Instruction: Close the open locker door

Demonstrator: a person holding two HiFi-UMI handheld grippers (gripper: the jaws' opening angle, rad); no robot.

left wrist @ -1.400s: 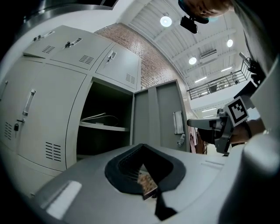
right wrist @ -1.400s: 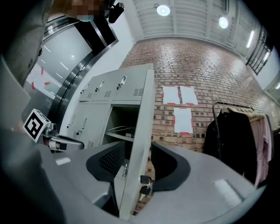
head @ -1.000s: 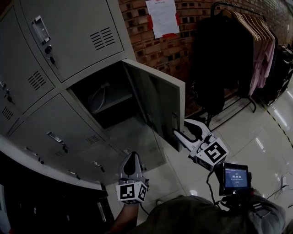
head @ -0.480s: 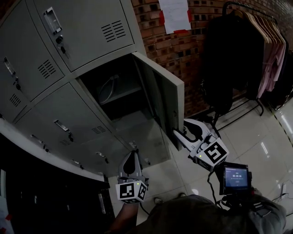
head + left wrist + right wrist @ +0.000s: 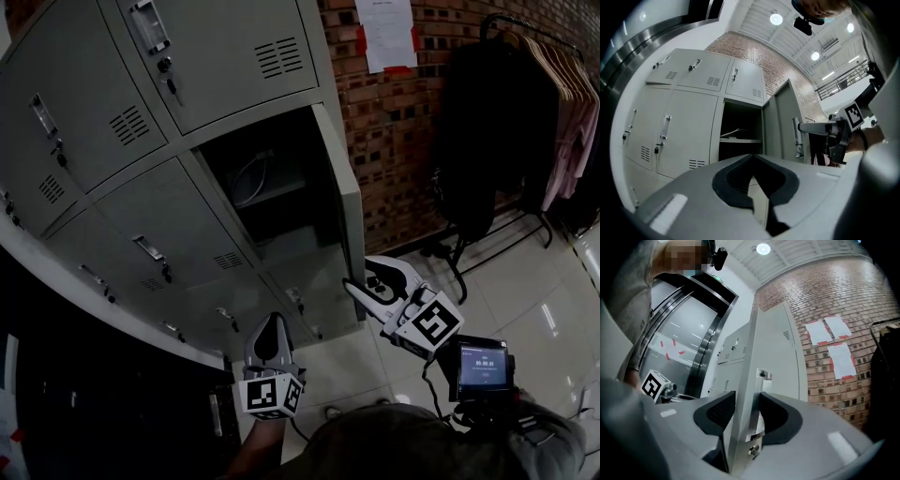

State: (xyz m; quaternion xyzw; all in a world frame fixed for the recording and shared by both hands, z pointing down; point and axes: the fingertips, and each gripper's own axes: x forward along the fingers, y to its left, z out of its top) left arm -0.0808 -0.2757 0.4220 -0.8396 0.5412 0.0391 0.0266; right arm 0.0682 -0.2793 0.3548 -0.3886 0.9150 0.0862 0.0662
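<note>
The grey locker door point(image 5: 349, 202) stands partly open on a dark compartment point(image 5: 272, 211) with a shelf and a cable inside. My right gripper point(image 5: 361, 274) straddles the door's free edge low down. In the right gripper view the door point(image 5: 773, 357) sits between the pads point(image 5: 717, 411), beside its metal latch plate point(image 5: 757, 427). These jaws are opening, with the pads still against the door edge. My left gripper point(image 5: 270, 323) hangs lower left in front of the bottom lockers, shut and empty, its tips point(image 5: 753, 157) meeting. From there I see the door point(image 5: 780, 122) and the right gripper point(image 5: 825, 129).
Closed lockers point(image 5: 187, 56) surround the open one. A brick wall with a taped paper point(image 5: 389, 33) is right of it. A clothes rack with dark and pink garments point(image 5: 525, 112) stands on the shiny floor at right. A small screen point(image 5: 481, 367) hangs near my body.
The door has swung towards the locker and now shows nearly edge-on. My right gripper moved left with it. The left gripper stayed put.
</note>
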